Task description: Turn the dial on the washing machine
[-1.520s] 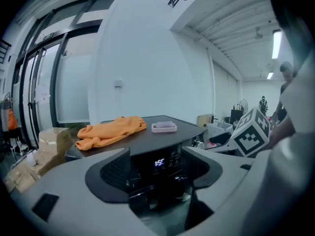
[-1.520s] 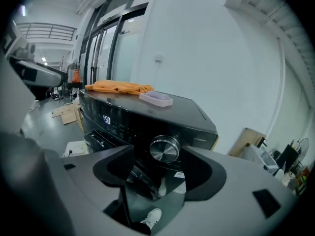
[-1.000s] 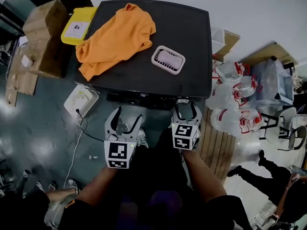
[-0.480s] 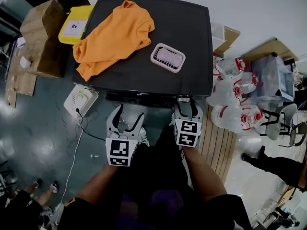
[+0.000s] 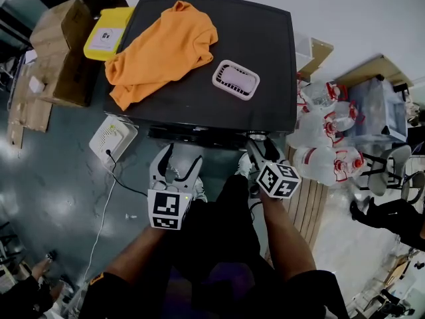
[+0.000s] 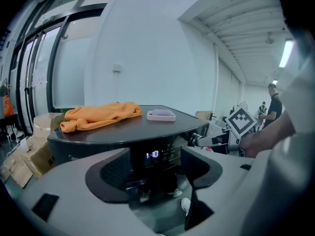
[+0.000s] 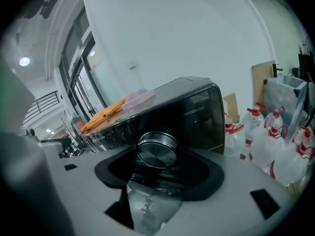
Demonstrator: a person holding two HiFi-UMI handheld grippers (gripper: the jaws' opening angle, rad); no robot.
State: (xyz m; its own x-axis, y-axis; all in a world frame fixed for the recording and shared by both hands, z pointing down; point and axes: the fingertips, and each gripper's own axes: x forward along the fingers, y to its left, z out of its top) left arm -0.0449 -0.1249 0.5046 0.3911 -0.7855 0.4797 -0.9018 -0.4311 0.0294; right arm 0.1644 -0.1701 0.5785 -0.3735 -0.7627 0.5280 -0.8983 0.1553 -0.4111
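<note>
Dial [image 7: 157,150] sits at right end of washing machine [image 5: 259,45] front panel, pinched by right gripper [image 5: 260,149], whose jaws have just been closing. Left gripper [image 6: 155,173] spread, empty, facing display [image 6: 153,154] reading "1:10". Panel print begins "MH100"

Illumination is bright, even and overhead, partly from a ceiling strip light [image 6: 284,53]. It leaves pale glare patches on the glossy floor [image 5: 53,205] and a soft sheen on the dial [image 7: 156,151]. Both gripper views show strong barrel distortion with black corners, and the foreground closest to each lens is out of focus.
</note>
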